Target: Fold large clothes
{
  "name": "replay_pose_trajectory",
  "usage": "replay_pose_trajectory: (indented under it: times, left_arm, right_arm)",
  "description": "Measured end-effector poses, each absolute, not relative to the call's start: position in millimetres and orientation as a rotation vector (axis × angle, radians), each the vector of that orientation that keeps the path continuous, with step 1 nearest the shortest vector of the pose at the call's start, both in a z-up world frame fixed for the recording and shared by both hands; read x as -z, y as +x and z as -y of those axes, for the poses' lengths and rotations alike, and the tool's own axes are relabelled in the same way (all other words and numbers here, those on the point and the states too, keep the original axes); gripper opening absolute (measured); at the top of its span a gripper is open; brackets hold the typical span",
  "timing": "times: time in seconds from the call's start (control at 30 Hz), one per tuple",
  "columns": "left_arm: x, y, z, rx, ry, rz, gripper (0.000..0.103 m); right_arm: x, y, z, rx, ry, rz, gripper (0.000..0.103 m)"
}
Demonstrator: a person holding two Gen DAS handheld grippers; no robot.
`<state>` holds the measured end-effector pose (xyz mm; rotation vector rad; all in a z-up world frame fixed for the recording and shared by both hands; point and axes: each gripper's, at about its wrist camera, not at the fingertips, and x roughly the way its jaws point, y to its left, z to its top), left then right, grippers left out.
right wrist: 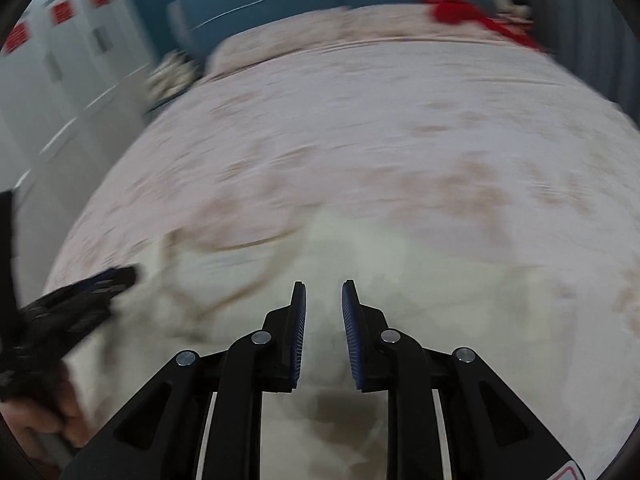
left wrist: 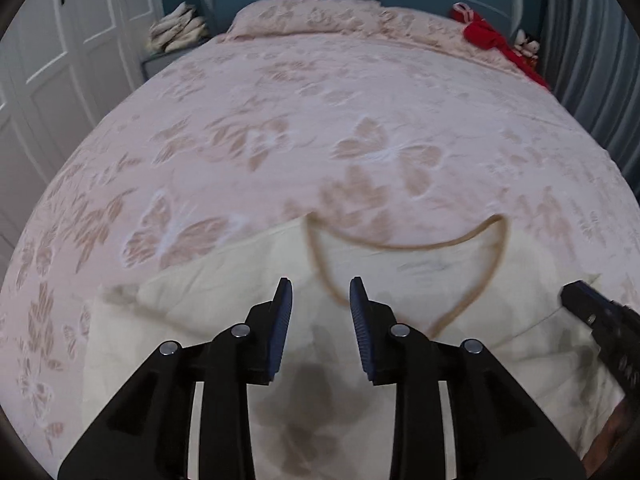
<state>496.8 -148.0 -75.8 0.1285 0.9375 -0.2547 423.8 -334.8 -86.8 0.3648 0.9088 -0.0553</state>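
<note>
Both the left gripper (left wrist: 321,292) and the right gripper (right wrist: 323,294) stand narrowly parted, empty, at lower centre over the cream, tan-collared fabric garment (left wrist: 400,276). Blurred, hurried motion could snag and rumple its layers.

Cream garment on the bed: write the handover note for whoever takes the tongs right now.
Left tongs: open, nothing between them, above the cream garment.
Right tongs: open a little, empty, also over the garment.
Garment: lies near the front edge of the floral bedspread, neckline facing the headboard.
Done: garment laid out; how far it is folded is unclear.
Left: grip edges and fold.
</note>
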Motion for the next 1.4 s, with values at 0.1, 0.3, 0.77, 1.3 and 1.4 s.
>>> replay_pose_trajectory:
  times: [0.1, 0.3, 0.77, 1.3, 1.4]
  left_arm:
    - [91.6, 502.5, 136.3, 0.237, 0.101, -0.992, 0.029]
    - [117.4, 510.2, 133.1, 0.233, 0.110, -1.010, 0.029]
    - [138.3, 501.7, 146.4, 0.189, 0.199, -0.896, 0.029]
    - [73.8, 449.1, 90.0, 0.140, 0.109, -0.841, 0.051]
    - [62.3, 411.9, 69.3, 0.180, 0.134, -0.861, 0.053]
  right_arm:
    - [100.6, 442.9, 305.8, 0.019, 0.343, -0.933, 0.014]
    - [132.6, 457.2, 305.1, 0.041, 0.391, -0.971, 0.007]
    - [150.4, 455.7, 298.4, 0.088, 0.312, -0.931, 0.002]
    - [88.9, 359.6, 319.6, 0.234, 0.353, -0.837, 0.014]
    - [80.4, 314.6, 311.7, 0.188, 0.351, -0.877, 0.024]
